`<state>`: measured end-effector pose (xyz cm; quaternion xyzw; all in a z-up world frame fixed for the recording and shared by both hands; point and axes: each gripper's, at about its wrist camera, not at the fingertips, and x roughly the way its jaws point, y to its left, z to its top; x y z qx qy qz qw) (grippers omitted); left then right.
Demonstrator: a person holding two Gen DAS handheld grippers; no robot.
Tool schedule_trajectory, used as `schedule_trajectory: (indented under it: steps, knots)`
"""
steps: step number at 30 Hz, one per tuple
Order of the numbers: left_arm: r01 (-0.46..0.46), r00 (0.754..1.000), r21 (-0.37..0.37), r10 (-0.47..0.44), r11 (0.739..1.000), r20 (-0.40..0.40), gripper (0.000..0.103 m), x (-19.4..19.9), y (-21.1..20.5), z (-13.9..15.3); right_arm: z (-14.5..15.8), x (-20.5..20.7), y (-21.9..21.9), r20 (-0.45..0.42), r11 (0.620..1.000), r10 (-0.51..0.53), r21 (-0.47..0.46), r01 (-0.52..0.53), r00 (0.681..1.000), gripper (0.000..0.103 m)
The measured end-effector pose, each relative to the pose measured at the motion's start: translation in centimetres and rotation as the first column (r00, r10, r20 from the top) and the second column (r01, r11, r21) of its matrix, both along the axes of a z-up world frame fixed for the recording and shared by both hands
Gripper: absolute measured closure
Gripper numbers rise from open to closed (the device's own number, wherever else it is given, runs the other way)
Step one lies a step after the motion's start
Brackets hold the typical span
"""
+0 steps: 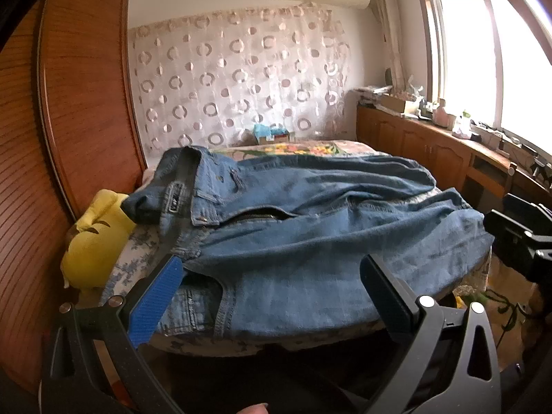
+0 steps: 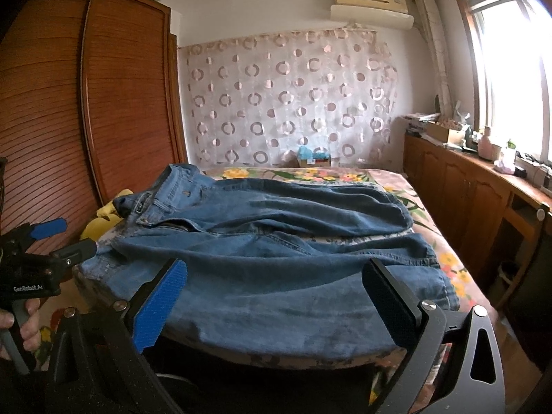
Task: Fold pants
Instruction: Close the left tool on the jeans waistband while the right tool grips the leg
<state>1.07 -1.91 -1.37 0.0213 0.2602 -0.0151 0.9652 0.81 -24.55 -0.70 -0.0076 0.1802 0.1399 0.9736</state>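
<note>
**Status: jeans spread on bed, both grippers spread wide and empty**

The blue jeans (image 1: 310, 227) lie across the bed (image 2: 448, 262), which carries a floral cover. The waistband is toward the wardrobe (image 1: 86, 103) on the left; the legs run to the right, toward the window side. The fly is unfastened, with the zipper (image 1: 255, 214) visible. The two legs lie roughly side by side with a narrow gap of bed cover between them near the hems. The near leg reaches the front edge of the mattress.

The left gripper (image 1: 272, 286) is positioned at the near edge of the bed, at the waist end of the jeans. Its jaws stand fully apart; the blue pad (image 1: 158, 300) overlaps the hip pocket area in view, but nothing is clamped between the fingers.

The right gripper (image 2: 276, 293) is positioned at the near edge over the near leg. Its jaws also stand fully apart with nothing gripped.

In the right wrist view a hand (image 2: 20, 321) holds the left gripper's handle at the lower left. A yellow cushion (image 1: 93, 238) lies between the bed and the wardrobe
</note>
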Motion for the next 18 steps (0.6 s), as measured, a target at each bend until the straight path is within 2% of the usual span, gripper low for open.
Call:
schedule_trajectory:
  steps: [3,9,18]
  knots:
    - [0.01,1.0,-0.005,-0.01,1.0,-0.012,0.0,0.2,0.0,-0.5,0.1,0.2,-0.4,-0.008,1.0,-0.011,-0.002,0.011,1.0,0.004]
    - [0.039,0.998,-0.025,-0.04,0.999,-0.039,0.0,0.7,0.7,-1.4,-0.3,0.6,-0.6,-0.029,0.998,-0.048,-0.037,0.047,0.998,0.015]
    - [0.024,0.998,-0.011,-0.024,1.0,-0.059,0.0,0.9,3.4,-2.5,-0.2,0.7,-2.3,-0.068,0.993,-0.111,-0.049,0.108,0.992,0.026]
